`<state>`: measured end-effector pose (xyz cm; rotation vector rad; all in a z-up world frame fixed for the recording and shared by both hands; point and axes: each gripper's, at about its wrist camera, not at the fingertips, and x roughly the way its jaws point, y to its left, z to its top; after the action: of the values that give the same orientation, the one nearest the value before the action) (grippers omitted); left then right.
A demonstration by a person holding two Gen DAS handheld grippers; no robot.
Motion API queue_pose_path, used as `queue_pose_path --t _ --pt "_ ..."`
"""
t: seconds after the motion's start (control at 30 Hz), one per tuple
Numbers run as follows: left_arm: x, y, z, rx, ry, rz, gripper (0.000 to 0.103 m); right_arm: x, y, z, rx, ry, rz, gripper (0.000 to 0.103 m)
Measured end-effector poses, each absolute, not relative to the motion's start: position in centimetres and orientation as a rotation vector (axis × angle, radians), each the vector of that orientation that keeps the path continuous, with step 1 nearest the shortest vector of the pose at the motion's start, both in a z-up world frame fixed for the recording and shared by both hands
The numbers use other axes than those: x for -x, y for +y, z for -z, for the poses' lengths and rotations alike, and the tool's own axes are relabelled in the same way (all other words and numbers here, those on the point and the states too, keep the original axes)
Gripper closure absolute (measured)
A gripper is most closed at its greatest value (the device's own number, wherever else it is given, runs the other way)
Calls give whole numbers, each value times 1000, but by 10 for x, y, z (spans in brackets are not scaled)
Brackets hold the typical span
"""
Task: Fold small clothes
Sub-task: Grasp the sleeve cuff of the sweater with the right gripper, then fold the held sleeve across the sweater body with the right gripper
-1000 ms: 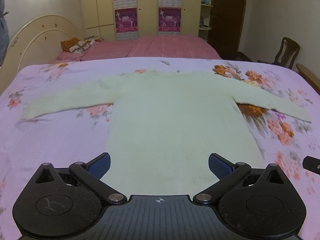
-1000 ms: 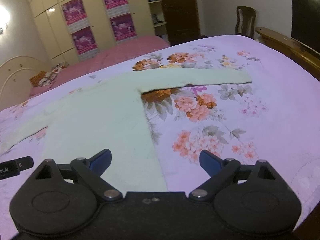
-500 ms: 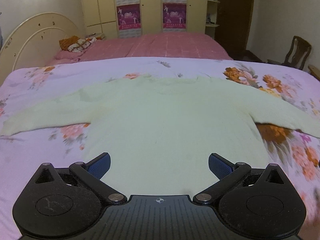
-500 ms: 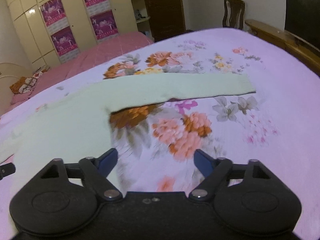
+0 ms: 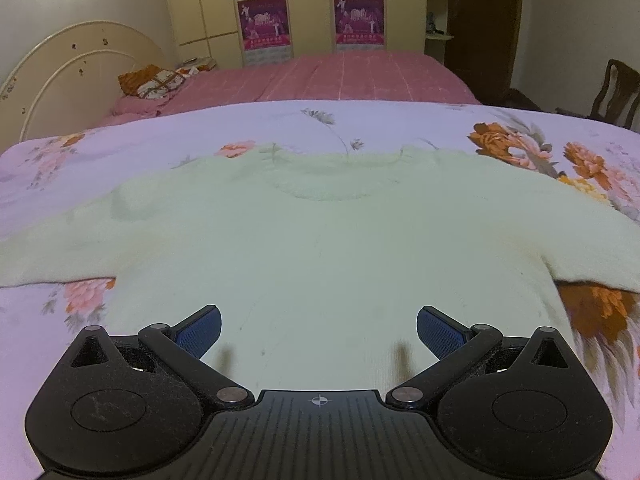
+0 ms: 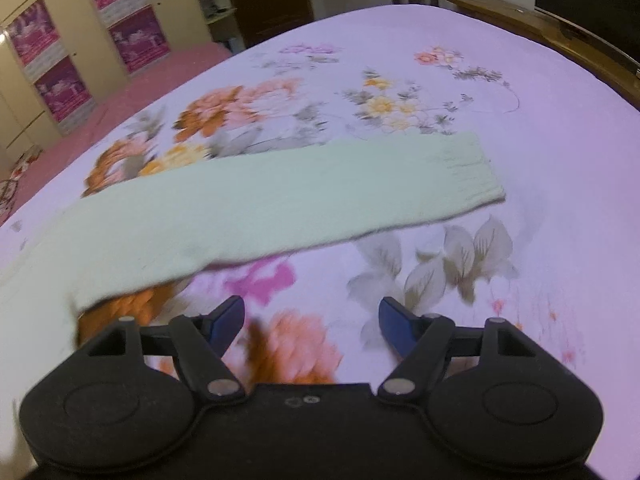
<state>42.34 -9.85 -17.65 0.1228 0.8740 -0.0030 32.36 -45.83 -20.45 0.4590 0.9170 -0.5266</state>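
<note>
A pale green long-sleeved sweater (image 5: 320, 240) lies flat, front up, on the floral pink bedspread (image 5: 100, 148), neck hole toward the far side. My left gripper (image 5: 319, 330) is open and empty, low over the sweater's body. In the right wrist view the sweater's right sleeve (image 6: 280, 196) stretches out to the right, its ribbed cuff (image 6: 472, 168) at the end. My right gripper (image 6: 311, 320) is open and empty, over the bedspread just in front of that sleeve.
A second bed with a pink checked cover (image 5: 320, 76) stands beyond, with a cream headboard (image 5: 72, 68) at the left and wardrobes with posters (image 5: 312, 4) behind. A wooden chair (image 5: 616, 92) stands at the right. A wooden bed rail (image 6: 540, 32) runs along the right edge.
Both grippers have moved forward. The left went up over the sweater's body toward the neck. The right swung right and forward, from the hem side to the right sleeve. Both stayed open.
</note>
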Motion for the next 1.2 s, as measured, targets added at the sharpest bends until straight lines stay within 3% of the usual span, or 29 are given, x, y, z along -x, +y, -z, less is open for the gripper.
queue_pose_path --t 0.27,0.3,0.43,0.53,0.83,1.03,1.2 --pt "-447 -99 179 -122 868 25 0 -347 -492 210 -529 828 608 30" --pt "-448 -98 179 -125 866 29 0 -349 -496 211 -534 821 620 35" --pt "-454 -94 179 -120 854 40 0 -357 -506 214 -510 799 656 72" --pt "-459 -90 182 -114 859 51 0 -357 -509 214 -506 779 647 91" --pt "-467 -61 180 -48 847 74 0 -383 -452 172 -403 678 478 95" --pt "-471 -18 170 -3 840 38 0 -433 -349 150 -303 662 201 96" --pt "-471 28 163 19 823 -43 0 -471 -240 167 -225 732 -68 96"
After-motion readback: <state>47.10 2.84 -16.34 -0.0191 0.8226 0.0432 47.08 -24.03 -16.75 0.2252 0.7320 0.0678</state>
